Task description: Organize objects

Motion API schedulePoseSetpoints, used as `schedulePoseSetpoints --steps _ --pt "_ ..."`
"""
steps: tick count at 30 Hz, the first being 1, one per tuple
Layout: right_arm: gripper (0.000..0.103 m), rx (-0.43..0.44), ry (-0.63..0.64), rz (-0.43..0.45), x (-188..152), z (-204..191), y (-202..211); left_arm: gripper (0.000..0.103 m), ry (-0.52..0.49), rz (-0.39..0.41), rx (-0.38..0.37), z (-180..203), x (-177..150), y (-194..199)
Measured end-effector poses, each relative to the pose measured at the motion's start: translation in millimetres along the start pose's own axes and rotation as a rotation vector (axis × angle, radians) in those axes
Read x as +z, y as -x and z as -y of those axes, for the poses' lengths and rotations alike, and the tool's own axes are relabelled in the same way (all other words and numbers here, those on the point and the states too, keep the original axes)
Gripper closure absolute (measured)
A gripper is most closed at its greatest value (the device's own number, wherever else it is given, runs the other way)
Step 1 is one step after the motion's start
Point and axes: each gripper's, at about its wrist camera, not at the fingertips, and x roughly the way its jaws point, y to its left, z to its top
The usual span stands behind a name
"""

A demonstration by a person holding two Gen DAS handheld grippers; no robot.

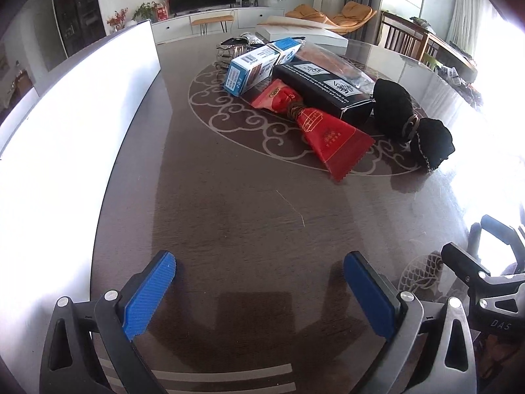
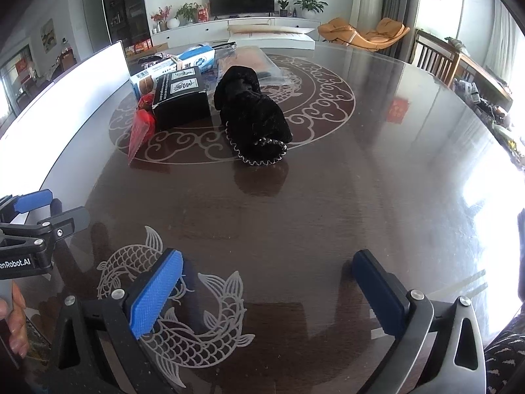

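Observation:
A pile of objects lies mid-table: a red packet (image 1: 315, 124) tied in the middle, a long black box (image 1: 321, 90), a blue-and-white box (image 1: 259, 65), a black fabric item (image 1: 413, 121) with a chain, and a clear bag (image 1: 331, 62) behind. In the right wrist view I see the black fabric item (image 2: 252, 115), black box (image 2: 182, 97), red packet (image 2: 141, 128) and blue-and-white box (image 2: 183, 62). My left gripper (image 1: 259, 292) is open and empty near the front edge. My right gripper (image 2: 267, 292) is open and empty, well short of the pile.
A tall white panel (image 1: 75, 105) stands along the table's left side. The dark round table (image 2: 361, 180) has a glossy top with fish and cloud patterns. A white box (image 1: 305, 34) sits at the far edge. Chairs stand at the right.

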Motion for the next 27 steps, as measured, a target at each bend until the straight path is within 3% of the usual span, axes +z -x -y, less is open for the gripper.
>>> schedulePoseSetpoints --steps 14,23,25,27 --pt "0.0 0.0 0.0 0.0 -1 0 0 0.0 -0.001 0.019 0.011 1 5 -2" --pt "0.0 0.0 0.0 0.007 -2 1 1 0.0 -0.008 -0.021 0.004 0 10 -5" --pt "0.0 0.0 0.0 0.011 -3 1 1 0.0 0.0 -0.037 -0.032 0 16 -5" --pt "0.0 -0.001 0.0 0.014 -4 1 2 0.0 0.023 -0.014 -0.12 -2 23 -1"
